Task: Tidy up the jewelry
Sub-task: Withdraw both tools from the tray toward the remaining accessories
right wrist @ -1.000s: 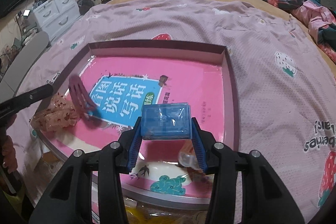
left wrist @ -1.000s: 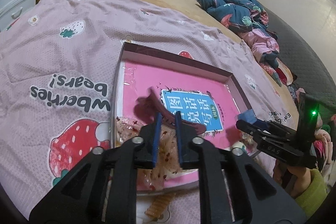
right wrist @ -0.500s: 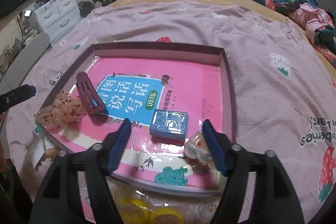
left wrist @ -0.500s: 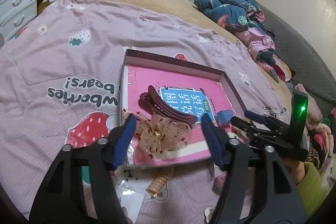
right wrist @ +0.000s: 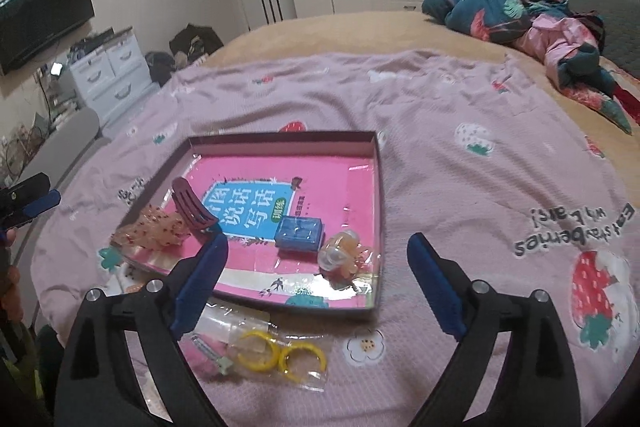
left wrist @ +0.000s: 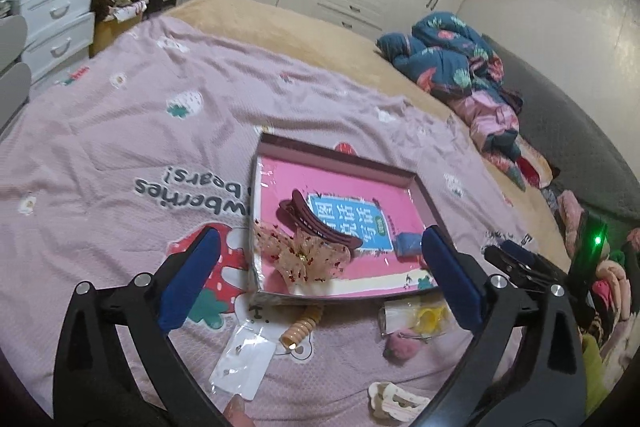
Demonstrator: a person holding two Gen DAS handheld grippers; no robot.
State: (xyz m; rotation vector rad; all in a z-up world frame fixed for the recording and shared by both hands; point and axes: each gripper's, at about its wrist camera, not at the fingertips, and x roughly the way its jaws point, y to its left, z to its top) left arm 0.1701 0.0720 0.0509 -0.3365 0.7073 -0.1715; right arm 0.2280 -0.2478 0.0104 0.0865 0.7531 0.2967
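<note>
My left claw point(left wrist: 316, 279) gapes empty, jaws just opened: bow clip point(left wrist: 304, 257) dropped at the tray point(left wrist: 336, 153) near-left corner. Right claw point(right wrist: 316, 281) likewise wide, blue box point(right wrist: 299, 233) released mid-tray. Yellow rings point(right wrist: 280, 351) wait outside its near edge.

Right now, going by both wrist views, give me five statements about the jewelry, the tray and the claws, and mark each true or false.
1. The blue box lies inside the tray. True.
2. The right claw grips the blue box. False: its jaws stand wide open and empty.
3. The yellow rings sit in the tray. False: they lie bagged on the bedspread, outside the near rim.
4. The dark red hair clip rests in the tray beside the sheer bow. True.
5. The left claw is shut. False: it is open, holding nothing.
</note>
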